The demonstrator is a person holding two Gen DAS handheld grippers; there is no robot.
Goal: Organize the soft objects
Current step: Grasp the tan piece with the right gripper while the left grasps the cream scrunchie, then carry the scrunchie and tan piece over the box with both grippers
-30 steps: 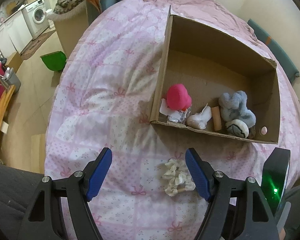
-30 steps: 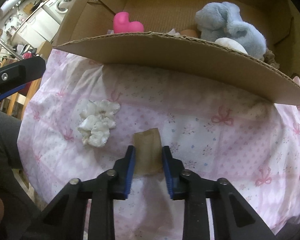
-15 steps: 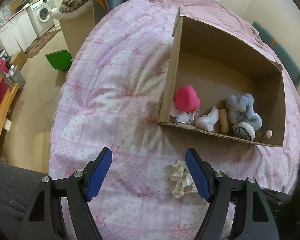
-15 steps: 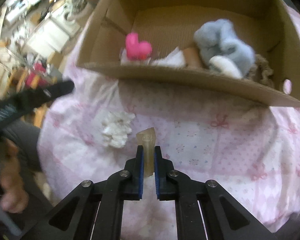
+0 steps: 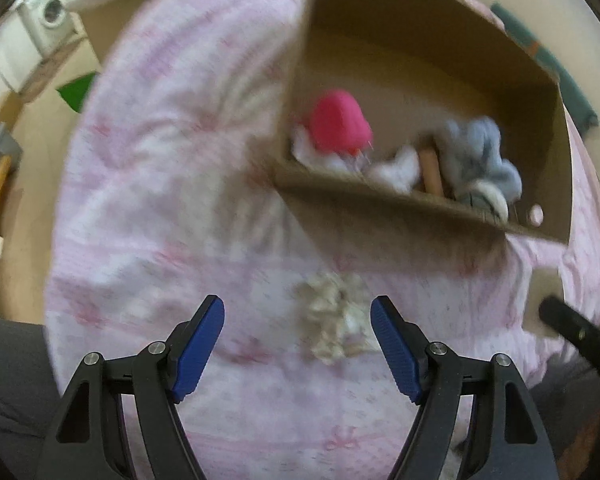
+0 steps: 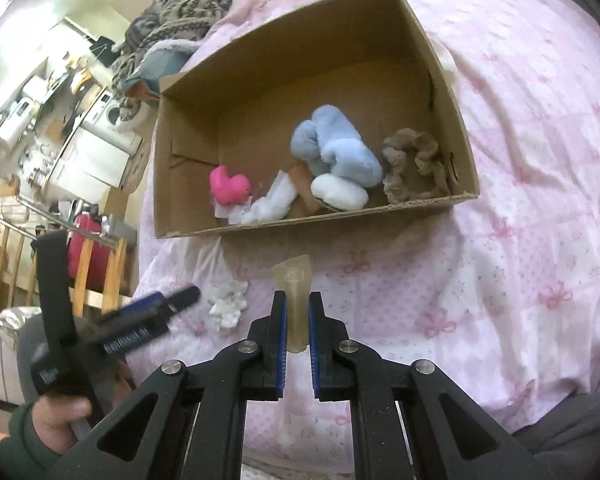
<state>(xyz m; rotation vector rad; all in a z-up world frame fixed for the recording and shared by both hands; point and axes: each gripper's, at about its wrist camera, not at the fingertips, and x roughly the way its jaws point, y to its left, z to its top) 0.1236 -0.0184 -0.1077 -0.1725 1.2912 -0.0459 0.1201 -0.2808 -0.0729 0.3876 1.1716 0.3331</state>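
**Q:** What does my left camera see?

**A:** My left gripper (image 5: 296, 344) points steeply down at a pink quilt (image 5: 172, 208), blue pads spread wide. A cream scrunchie (image 5: 334, 320) lies on the quilt between them, nearer the right pad, not pinched.

**Q:** And beyond it?

**A:** A blurred cardboard box (image 5: 412, 204) holding a pink plush (image 5: 340, 122), a white soft item (image 5: 396, 168) and a pale blue plush (image 5: 476, 156). A black gripper tip (image 5: 568, 324) enters at right.
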